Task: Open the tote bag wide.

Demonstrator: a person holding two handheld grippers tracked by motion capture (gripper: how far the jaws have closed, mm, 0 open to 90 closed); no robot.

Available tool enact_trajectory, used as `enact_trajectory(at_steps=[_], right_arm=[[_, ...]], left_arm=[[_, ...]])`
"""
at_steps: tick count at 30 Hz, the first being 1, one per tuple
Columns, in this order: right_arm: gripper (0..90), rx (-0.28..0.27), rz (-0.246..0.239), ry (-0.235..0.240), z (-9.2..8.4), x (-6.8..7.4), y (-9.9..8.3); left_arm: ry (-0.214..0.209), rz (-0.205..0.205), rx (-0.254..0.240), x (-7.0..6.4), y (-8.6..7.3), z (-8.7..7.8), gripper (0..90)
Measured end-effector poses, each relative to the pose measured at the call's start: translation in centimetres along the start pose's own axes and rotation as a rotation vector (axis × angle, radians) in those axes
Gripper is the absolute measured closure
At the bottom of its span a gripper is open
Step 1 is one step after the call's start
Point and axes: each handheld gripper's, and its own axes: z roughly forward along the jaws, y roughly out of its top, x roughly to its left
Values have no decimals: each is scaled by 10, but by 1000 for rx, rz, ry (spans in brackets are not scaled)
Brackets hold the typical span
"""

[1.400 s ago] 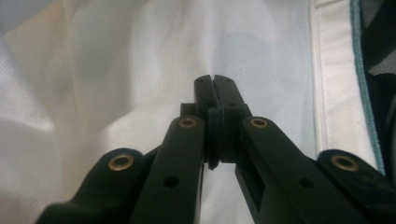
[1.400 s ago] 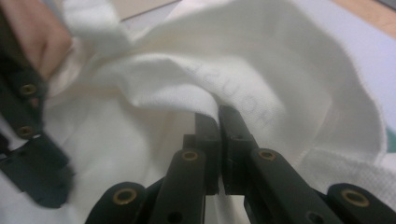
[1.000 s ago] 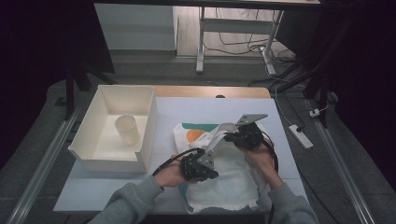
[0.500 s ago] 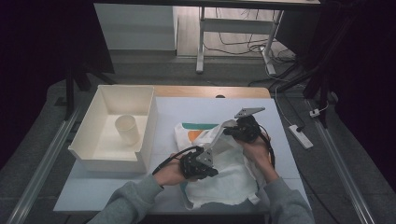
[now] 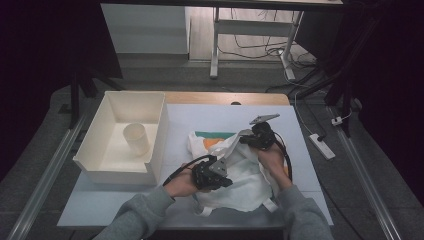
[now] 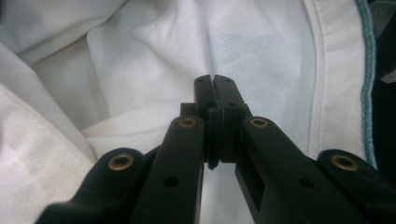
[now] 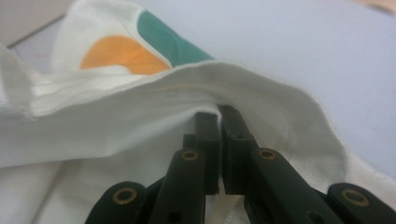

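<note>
In the high view, a white garment (image 5: 240, 175) is lying rumpled on the pale blue table cover (image 5: 210, 117), near the person and right of centre, with a green and orange patch showing at its far left edge. The left gripper (image 5: 220, 172) is sitting on the garment's near left part, and the right gripper (image 5: 246, 136) is lifting a fold at the far right, so the cloth is hanging in a soft ridge between them. To the left, a white tray (image 5: 159, 125) is holding a pale cup (image 5: 136, 138), well apart from the cloth.

In the left gripper view, the jaws are pressed together over the fabric; whether a layer is pinched between the tips I cannot tell. The weave is looking fine and matte, with a stitched seam and teal edging (image 6: 366, 84) at the right.

In the right gripper view, the jaws are clenched on a hemmed edge of the garment, which is arching over the tips. The printed patch (image 7: 140, 46) is looking smooth and flat.

Judging by its sag, the cloth is light, limp and unbreakable; hems and seams, being thicker, are offering the surest hold, while single layers may be slipping free.
</note>
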Motion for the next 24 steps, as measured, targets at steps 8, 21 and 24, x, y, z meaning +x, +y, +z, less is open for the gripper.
enact_trajectory(at_steps=[8, 21, 24], right_arm=[[876, 10, -1, -28, 4, -1, -2], [867, -10, -8, -39, 3, 1, -5], [860, -24, -16, -42, 0, 3, -6]], left_arm=[[2, -3, 4, 1, -2, 1, 892], [-11, -17, -14, 3, -4, 2, 889], [-8, -18, -18, 2, -4, 1, 875]])
